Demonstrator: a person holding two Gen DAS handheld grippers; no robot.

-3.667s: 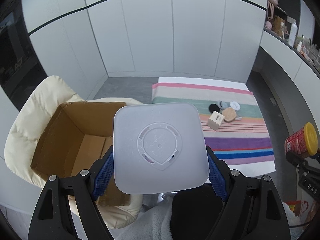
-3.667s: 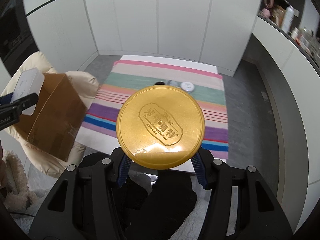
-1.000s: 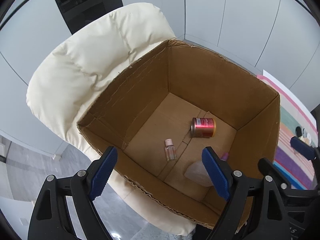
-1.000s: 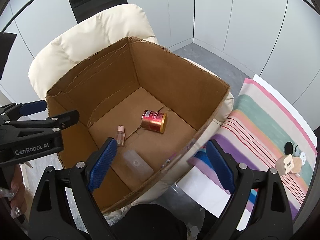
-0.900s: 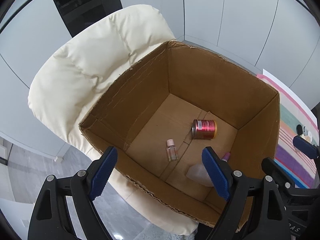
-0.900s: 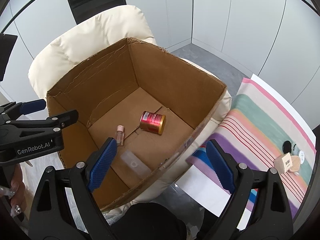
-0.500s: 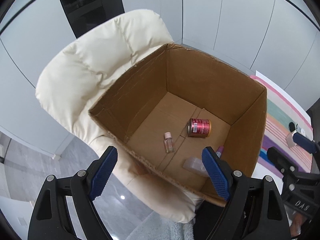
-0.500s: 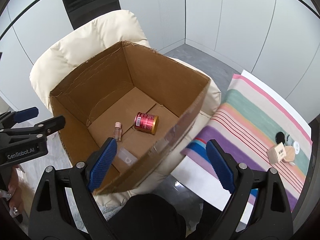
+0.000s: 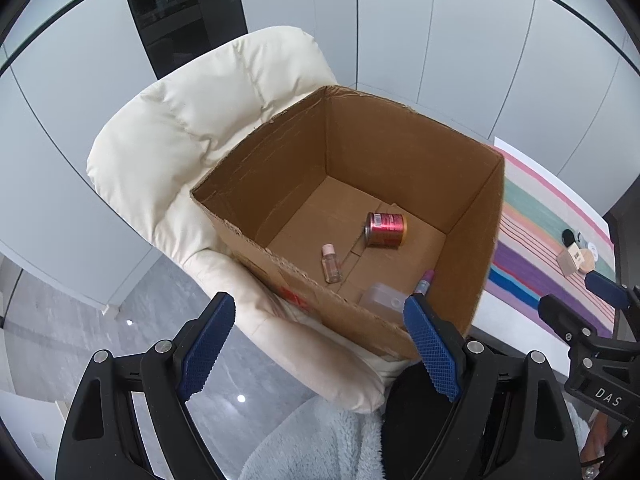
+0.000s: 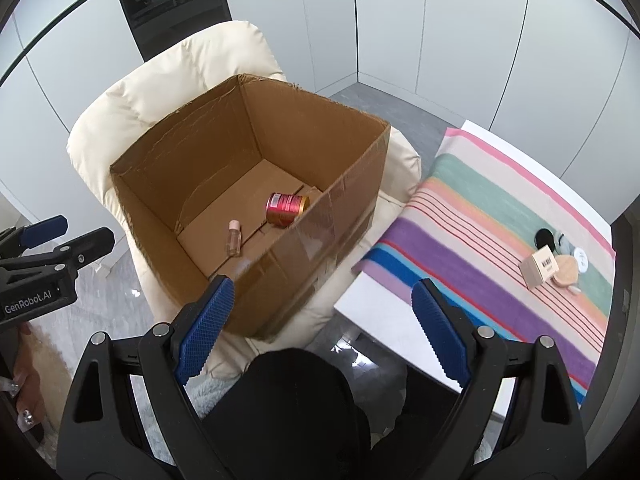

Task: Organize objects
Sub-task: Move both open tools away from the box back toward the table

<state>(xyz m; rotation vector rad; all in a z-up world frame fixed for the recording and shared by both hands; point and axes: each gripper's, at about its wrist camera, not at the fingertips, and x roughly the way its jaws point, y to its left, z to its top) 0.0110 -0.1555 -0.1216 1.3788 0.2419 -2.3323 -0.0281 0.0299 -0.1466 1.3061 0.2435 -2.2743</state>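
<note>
Overhead, looking down past both hand-held grippers:
Left hand-held gripper (image 9: 316,322): jaws spread wide, nothing between the blue pads, poised above the near edge of the box.
Right hand-held gripper (image 10: 322,304): jaws likewise wide and empty, hanging over the near right corner of the box and the edge of the worktop.
Cardboard box (image 9: 400,148): open-topped, seated on a cream padded chair (image 9: 192,120), directly ahead of the left hand-held gripper.
Red can (image 9: 385,229): lying on its side on the box floor, ahead of the left pads.
Small clear bottle (image 9: 331,263): pink-capped, lying flat just left of the can.
Translucent container (image 9: 382,300): at the near wall of the box, close to the left hand-held gripper's right finger; a pink-tipped item (image 9: 425,280) lies beside it.
Worktop (image 10: 372,304): white, to the right of the right hand-held gripper, covered by a striped cloth (image 10: 480,216).
Remaining objects: a small wooden block (image 10: 541,268) and round pieces clustered at the cloth's far right.
</note>
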